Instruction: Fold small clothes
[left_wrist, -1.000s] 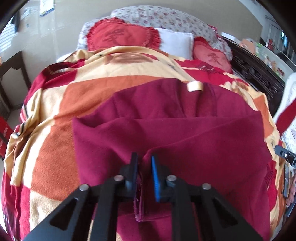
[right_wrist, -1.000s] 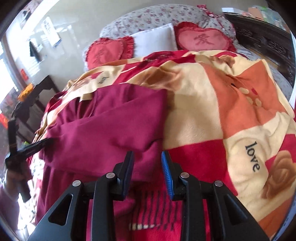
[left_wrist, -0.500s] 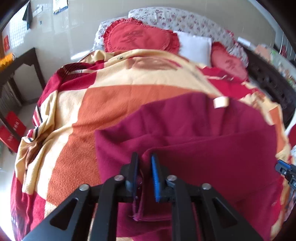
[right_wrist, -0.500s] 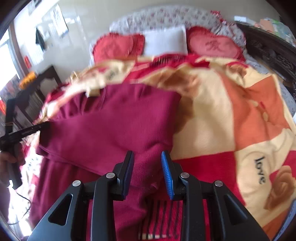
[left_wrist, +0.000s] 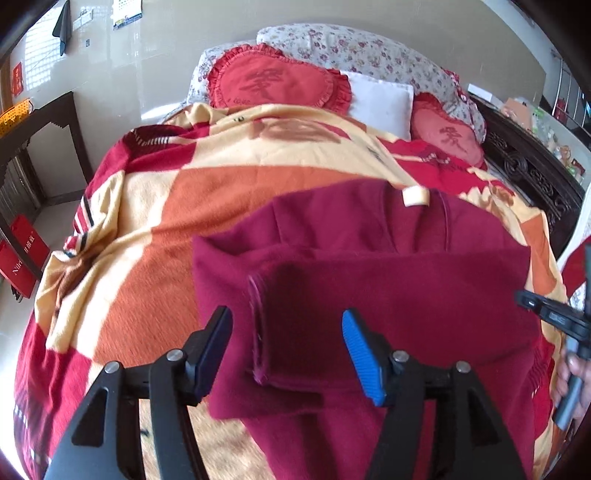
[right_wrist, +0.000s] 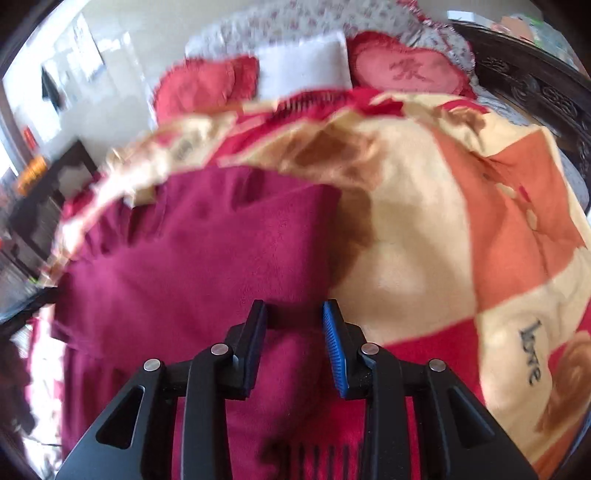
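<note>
The maroon fleece garment (left_wrist: 369, 280) lies spread on the patterned blanket (left_wrist: 147, 221) across the bed, collar tag (left_wrist: 415, 195) toward the pillows, and a sleeve (left_wrist: 273, 325) is laid across its front. The cuff end sits right between the fingers of the left gripper (left_wrist: 286, 349), whose jaws are opening, pads clear of the cloth on both sides. That reads as a release, the sleeve set down where the fold wants it.

Over on the right gripper (right_wrist: 295, 347), the jaws stand a little apart over the garment's near right edge (right_wrist: 291, 354). Fleece lies in the gap, but the pads don't look to be pressing it; likely lining up for the next grab along that side.

Hard to read here: the right wrist view is smeared with motion, so the far edge is mush. The hem runs out of frame below both grippers, and only fingers on a handle (left_wrist: 570, 373) show at the left view's right rim.
</note>
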